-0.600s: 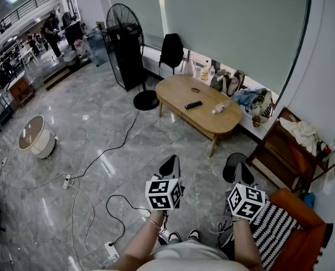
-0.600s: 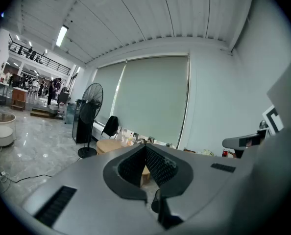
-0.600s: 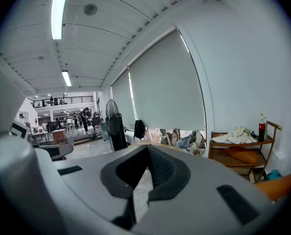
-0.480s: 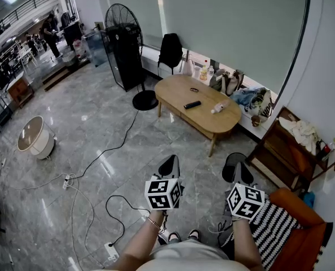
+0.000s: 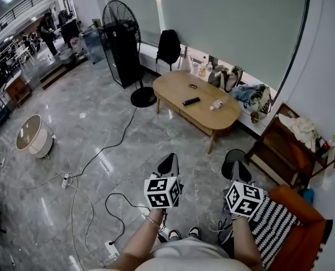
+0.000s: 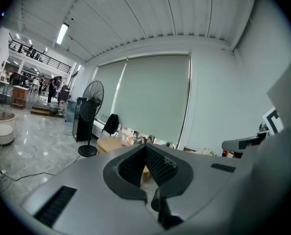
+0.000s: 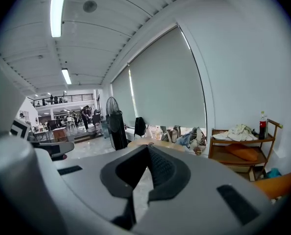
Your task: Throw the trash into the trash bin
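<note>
Grey veined floor (image 5: 100,123), tan wooden table (image 5: 179,86), orange seat (image 5: 303,247), black-and-white striped cushion (image 5: 269,230).

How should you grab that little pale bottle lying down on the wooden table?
Probably by the middle of its body, coming straight down from above. The small pale bottle lies on its side on the oval wooden table, so its round flanks are free, with bare tabletop on both sides. Close across its narrow width, not along its length.

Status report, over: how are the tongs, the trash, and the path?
Shut and empty: left tongs, right tongs. On table, bottle untouched. On floor, cable near feet.
</note>
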Available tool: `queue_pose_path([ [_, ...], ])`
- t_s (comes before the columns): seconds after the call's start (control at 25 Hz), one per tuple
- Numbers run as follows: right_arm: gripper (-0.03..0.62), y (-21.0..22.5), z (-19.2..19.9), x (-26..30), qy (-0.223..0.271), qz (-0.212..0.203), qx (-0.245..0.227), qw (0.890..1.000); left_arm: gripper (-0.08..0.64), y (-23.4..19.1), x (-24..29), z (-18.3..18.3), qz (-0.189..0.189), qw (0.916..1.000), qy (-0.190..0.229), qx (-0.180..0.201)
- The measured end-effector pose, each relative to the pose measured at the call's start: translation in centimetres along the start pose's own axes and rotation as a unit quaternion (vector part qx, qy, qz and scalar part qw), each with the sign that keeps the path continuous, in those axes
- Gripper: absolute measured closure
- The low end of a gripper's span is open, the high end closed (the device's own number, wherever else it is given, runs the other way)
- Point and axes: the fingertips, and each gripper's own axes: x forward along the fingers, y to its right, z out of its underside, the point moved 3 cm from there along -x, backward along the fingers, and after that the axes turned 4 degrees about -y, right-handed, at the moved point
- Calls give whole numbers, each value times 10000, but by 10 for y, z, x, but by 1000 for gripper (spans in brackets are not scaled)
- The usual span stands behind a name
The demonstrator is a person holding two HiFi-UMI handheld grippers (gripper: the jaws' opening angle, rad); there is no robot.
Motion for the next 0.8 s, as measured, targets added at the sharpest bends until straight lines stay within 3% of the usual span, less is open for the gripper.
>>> queue_pose_path([
  [0.48, 586, -2, 8, 4, -97, 81, 100, 9999, 545, -1, 4, -11, 62, 9997, 76, 212],
  [0.52, 586, -2, 9, 3, -97, 78, 103, 9999, 520, -1, 5, -11, 82, 9997, 84, 207],
  [0.56, 586, -3, 10, 3, -96, 77, 106, 9999, 445, -1, 5, -12, 108, 9997, 87, 205],
  [0.72, 586, -6, 11, 1, -102, 108, 123, 9998, 400, -5, 5, -16, 121, 9995, 139, 243],
  [0.8, 586, -6, 12, 0, -104, 145, 140, 9997, 324, -6, 5, -19, 185, 9993, 223, 225],
])
